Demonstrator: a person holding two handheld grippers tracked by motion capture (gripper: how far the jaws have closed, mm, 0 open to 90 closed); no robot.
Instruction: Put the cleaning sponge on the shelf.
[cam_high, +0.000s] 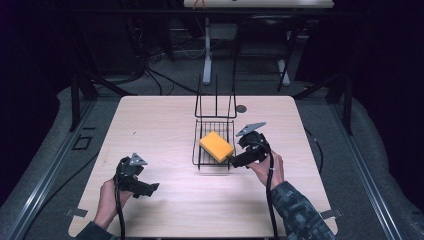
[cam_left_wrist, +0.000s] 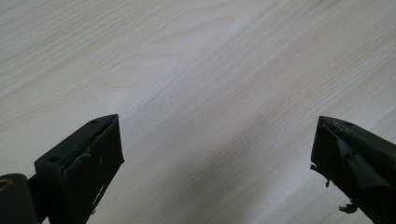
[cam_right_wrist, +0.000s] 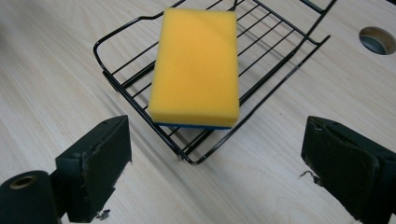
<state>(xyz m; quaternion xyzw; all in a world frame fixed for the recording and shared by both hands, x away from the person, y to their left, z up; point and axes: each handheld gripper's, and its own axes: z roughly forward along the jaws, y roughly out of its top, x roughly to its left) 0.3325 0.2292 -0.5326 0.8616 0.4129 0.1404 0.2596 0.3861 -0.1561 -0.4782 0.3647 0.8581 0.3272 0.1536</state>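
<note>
Sponge (cam_high: 216, 146): a yellow block with a thin blue underside, lying flat in the black wire rack (cam_high: 198, 155) at the middle of the high view, just above centre of the table (cam_high: 150, 125). Its long axis runs diagonally there, from upper left down to lower right.

The right gripper (cam_high: 236, 161) sits just at the rack's lower right corner, jaws pointing left toward the sponge. In the right gripper view the sponge (cam_right_wrist: 196, 67) fills the upper middle, straight ahead between the two jaws, its near short end overhanging the rack (cam_right_wrist: 121, 70) rim. The jaws stand wide apart and hold nothing; the gap looks wider than the sponge's short side, so a grasp across the width seems likely to fit.

The left gripper (cam_high: 150, 189) is at the lower left of the high view, well apart from the rack, over bare table (cam_left_wrist: 196, 70). Its jaws are also spread wide and empty.

The right hand (cam_high: 267, 167) is clearly the nearer one.
</note>
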